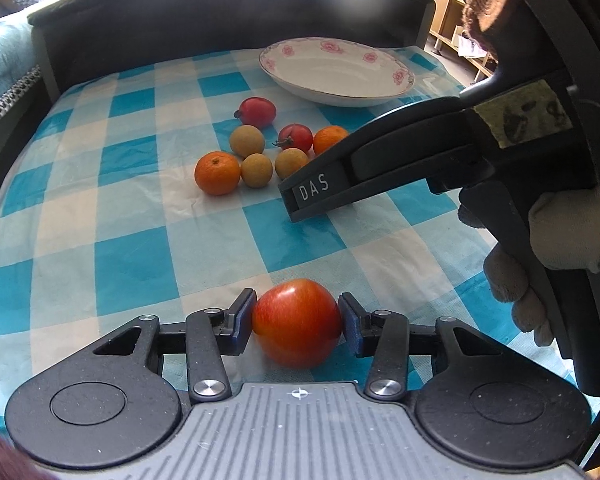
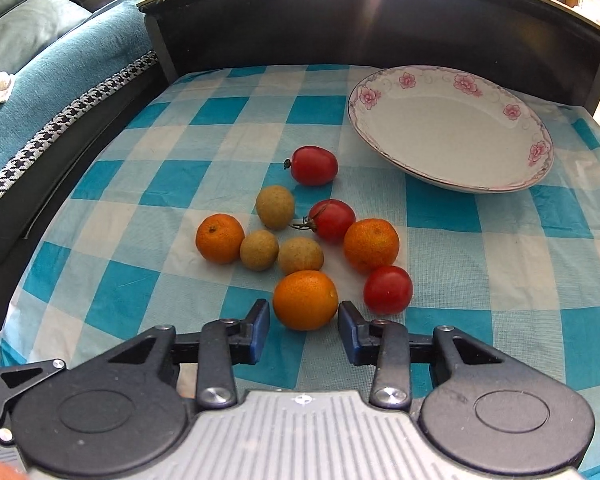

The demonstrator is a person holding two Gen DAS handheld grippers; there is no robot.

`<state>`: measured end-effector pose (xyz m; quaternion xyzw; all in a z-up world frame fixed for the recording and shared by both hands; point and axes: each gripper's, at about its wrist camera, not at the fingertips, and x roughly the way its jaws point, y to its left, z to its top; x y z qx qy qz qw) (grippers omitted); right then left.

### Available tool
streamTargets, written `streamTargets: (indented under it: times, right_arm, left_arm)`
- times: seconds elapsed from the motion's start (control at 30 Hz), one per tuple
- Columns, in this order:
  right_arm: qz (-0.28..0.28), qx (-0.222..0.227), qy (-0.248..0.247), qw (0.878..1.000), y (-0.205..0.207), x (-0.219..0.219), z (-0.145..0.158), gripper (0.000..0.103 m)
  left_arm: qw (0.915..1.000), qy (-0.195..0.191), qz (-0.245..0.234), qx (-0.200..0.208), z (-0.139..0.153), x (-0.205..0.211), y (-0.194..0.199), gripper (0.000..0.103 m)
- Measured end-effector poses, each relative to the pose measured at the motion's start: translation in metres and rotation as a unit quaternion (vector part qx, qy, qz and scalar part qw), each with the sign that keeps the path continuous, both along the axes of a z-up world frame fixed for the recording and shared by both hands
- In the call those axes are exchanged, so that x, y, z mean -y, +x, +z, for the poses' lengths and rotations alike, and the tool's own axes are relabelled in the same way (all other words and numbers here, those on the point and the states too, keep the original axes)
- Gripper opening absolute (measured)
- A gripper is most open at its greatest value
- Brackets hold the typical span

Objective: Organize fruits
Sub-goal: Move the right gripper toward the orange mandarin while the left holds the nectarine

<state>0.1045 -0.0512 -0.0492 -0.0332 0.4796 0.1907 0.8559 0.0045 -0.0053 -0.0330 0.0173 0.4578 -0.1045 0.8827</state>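
Observation:
My left gripper (image 1: 296, 310) is shut on a red tomato (image 1: 297, 328), both blue pads pressing its sides just above the checked cloth. My right gripper (image 2: 304, 314) is open, with an orange mandarin (image 2: 305, 300) sitting between its fingertips on the cloth. Beyond it lie two more mandarins (image 2: 220, 238) (image 2: 371, 245), three tomatoes (image 2: 314, 165) (image 2: 332, 220) (image 2: 388, 290) and three brown longans (image 2: 275, 207) (image 2: 259, 250) (image 2: 301, 256). A white plate with a pink flower rim (image 2: 452, 132) stands empty at the far right. The right gripper's black body (image 1: 320, 192) crosses the left wrist view over the pile.
A blue-and-white checked cloth (image 2: 520, 264) covers the table. A dark raised backboard (image 2: 340, 20) runs along the far edge. A teal sofa (image 2: 40, 60) sits at the left. A gloved hand (image 1: 560, 232) holds the right gripper.

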Motion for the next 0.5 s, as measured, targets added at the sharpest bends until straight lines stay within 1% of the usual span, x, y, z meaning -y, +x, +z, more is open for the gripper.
streamTargets:
  times: [0.33, 0.5]
  right_arm:
    - [0.001, 0.004, 0.012, 1.0, -0.0012, 0.0037, -0.001, 0.042]
    - [0.008, 0.008, 0.023, 1.0, -0.0032, 0.0037, -0.0022, 0.05]
  left_arm:
    - [0.9998, 0.01, -0.016, 0.009, -0.0028, 0.0051, -0.0022, 0.062]
    - [0.9993, 0.018, -0.027, 0.016, -0.0051, 0.0089, -0.0046, 0.068]
